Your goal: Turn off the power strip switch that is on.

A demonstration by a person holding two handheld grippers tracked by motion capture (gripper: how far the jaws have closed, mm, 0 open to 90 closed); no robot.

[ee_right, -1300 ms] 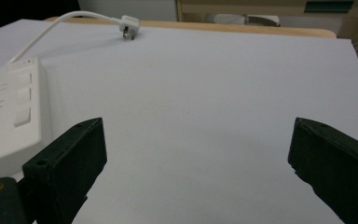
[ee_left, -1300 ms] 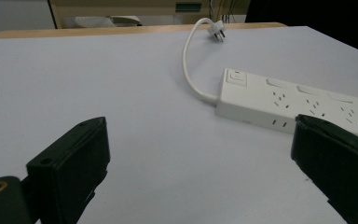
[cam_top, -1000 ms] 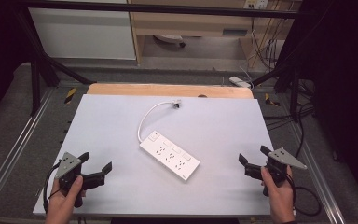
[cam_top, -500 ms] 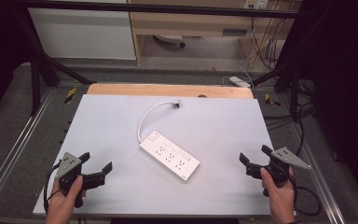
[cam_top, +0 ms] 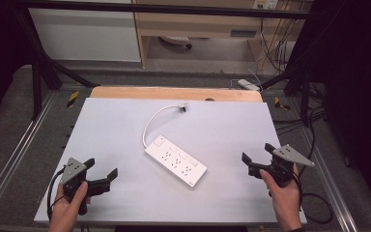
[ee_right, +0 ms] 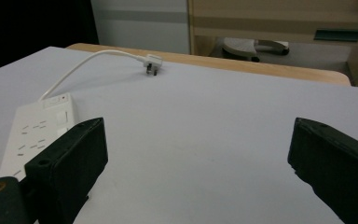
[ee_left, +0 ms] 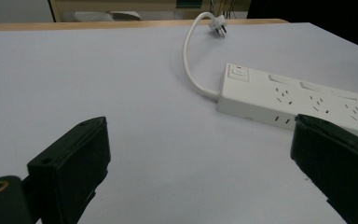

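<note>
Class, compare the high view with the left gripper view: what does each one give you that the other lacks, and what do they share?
High view: the left claw and right claw, both open near the table's near corners, and the full length of the power strip. Left gripper view: the strip's switch and socket holes close up, seen between that claw's own jaws. Shared: the power strip, its white cable, the plug and the pale table.

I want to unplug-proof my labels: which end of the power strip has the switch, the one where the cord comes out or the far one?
The cord end of the power strip: its switch sits beside where the cord leaves.
</note>
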